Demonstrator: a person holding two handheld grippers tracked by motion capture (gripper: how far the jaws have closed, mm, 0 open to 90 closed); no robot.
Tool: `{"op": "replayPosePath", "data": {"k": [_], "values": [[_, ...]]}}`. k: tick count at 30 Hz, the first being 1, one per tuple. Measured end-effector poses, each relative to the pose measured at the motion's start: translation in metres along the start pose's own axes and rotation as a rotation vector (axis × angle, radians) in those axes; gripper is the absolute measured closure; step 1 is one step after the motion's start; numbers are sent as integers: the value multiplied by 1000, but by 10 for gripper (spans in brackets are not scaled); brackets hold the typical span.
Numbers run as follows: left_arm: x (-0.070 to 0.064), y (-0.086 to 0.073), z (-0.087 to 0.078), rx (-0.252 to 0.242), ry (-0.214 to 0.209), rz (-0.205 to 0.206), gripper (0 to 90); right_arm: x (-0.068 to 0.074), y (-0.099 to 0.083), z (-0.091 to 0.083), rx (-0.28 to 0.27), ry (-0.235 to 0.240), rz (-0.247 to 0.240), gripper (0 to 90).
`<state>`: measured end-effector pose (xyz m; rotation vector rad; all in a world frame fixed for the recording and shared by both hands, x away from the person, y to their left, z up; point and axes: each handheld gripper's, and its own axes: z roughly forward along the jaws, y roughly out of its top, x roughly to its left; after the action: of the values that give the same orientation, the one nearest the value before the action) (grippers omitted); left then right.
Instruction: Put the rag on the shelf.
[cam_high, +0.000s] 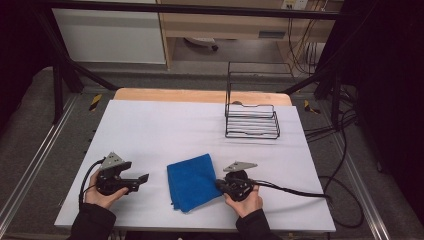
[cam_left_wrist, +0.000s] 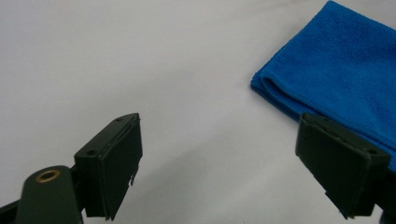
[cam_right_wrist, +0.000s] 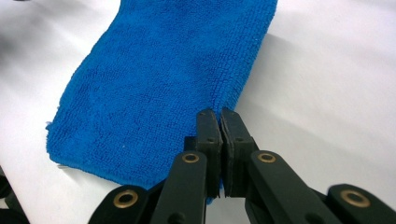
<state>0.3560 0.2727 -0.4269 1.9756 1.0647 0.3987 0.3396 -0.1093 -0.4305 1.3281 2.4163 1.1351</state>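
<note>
One folded blue microfibre cloth lies flat on the white table cover, near the front edge and roughly midway between the person's two hands. It is a deep, even blue with a fine looped pile; in the left gripper view its layers show as a rounded doubled fold at the near corner, and in the right gripper view its far edge looks slightly ragged. The right gripper sits at the cloth's right edge with its two black jaws pressed together, nipping the cloth's border between them; the right hand holds it low over the table. The left gripper is held in the left hand, apart from the cloth on its left side, jaws spread wide with bare white surface between them and the cloth's corner just behind the far jaw. Toward the back right of the table stands a black wire rack with a tall wire back, well apart from the cloth
</note>
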Motion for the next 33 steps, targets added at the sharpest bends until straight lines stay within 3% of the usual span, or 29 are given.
{"op": "replayPosePath", "data": {"k": [4, 7, 8, 9, 13, 16, 19, 24, 29, 33], "values": [[-2, 0, 1, -1, -10, 8, 148, 0, -10, -4, 20, -28, 8, 880], [-2, 0, 1, -1, -13, 9, 148, -1, -16, -3, 16, -23, -2, 864], [-2, 0, 1, 0, -8, 12, 148, -2, -16, -2, 11, -15, -6, 838], [-2, 0, 1, 1, -8, 12, 148, -6, -14, -1, -27, 7, -25, 708], [-2, -1, 2, 7, -11, 15, 146, -21, 4, -1, -124, 37, -68, 552], [-2, -1, 3, 8, -14, 16, 143, -30, 17, 3, -144, 61, -61, 496], [-3, -1, 3, 10, -21, 20, 135, -45, 34, 20, -132, 78, -63, 467], [-3, -1, 4, 14, -19, 23, 113, -61, 46, 46, -104, 87, -61, 482], [-4, 0, 6, 22, -25, 20, 87, -64, 47, 60, -58, 88, -80, 583], [-7, 8, 9, 16, -41, -6, 81, -63, 44, 62, -43, 101, -88, 694]]}}
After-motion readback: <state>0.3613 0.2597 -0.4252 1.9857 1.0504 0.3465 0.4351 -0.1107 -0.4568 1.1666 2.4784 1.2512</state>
